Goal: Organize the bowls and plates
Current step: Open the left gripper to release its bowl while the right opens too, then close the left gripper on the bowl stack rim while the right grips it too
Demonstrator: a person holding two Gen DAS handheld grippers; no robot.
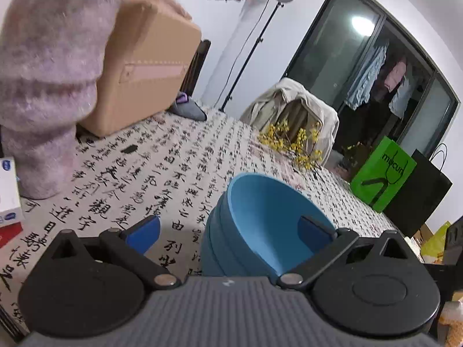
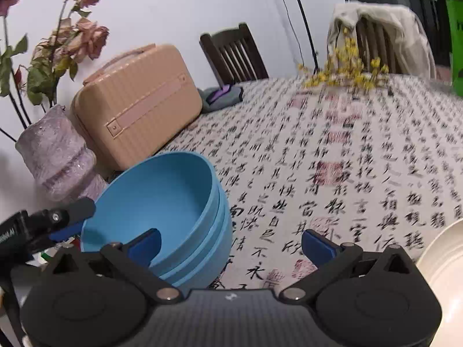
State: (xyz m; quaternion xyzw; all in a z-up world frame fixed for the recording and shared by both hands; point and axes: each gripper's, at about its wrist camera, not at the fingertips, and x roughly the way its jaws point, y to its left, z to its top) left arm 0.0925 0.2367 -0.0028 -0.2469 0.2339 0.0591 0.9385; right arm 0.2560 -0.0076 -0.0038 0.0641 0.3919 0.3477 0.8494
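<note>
A stack of blue bowls (image 1: 260, 217) stands on the calligraphy-print tablecloth (image 1: 173, 156). My left gripper (image 1: 228, 230) is open, its right pad inside the top bowl and its left pad outside over the cloth, so the jaws straddle the near wall. In the right wrist view the same stack (image 2: 162, 202) is at lower left, with the left gripper's fingers (image 2: 69, 219) at its left rim. My right gripper (image 2: 231, 247) is open and empty, its left pad over the bowl's near rim. A cream plate (image 2: 445, 271) shows at the right edge.
A peach suitcase (image 2: 136, 104) and a pink vase (image 2: 58, 156) with dried roses stand at the table's far left. Yellow flower sprigs (image 1: 292, 141) lie at the far edge by a draped chair (image 1: 295, 107). A green bag (image 1: 382, 170) stands at the right.
</note>
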